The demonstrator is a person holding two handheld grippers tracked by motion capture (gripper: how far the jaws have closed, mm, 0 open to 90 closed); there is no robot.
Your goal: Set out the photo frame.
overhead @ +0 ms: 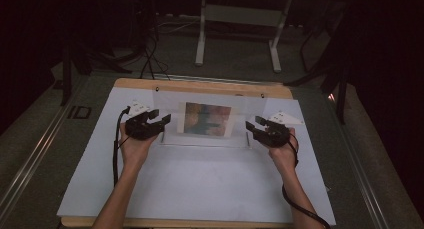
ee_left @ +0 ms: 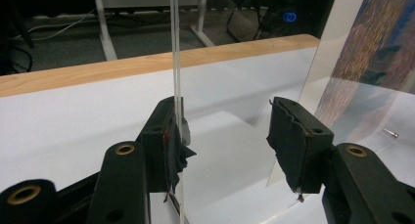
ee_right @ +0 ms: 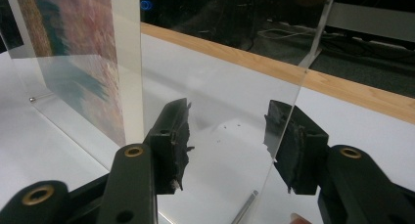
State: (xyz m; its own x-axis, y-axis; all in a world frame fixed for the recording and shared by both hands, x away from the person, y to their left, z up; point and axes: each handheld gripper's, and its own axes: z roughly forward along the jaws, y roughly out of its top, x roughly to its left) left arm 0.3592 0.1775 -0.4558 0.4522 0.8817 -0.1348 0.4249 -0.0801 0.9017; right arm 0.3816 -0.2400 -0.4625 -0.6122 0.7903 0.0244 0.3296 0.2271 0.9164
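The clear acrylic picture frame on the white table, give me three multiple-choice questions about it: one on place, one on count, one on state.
1. Where does the clear acrylic picture frame stand on the white table?
A. toward the far wooden edge
B. at the near edge
C. off the table

2. How many black two-jaw grippers flank it?
A. one
B. two
C. three

3. How do the right gripper's jaws stand?
A. clamped shut on nothing
B. open, with the frame's edge between them
C. shut on a cable

Answers: 1 A, the high view shows it near the far wooden edge. 2 B, the left gripper and right gripper sit at its two ends. 3 B, the right gripper view shows a wide gap with the pane inside.
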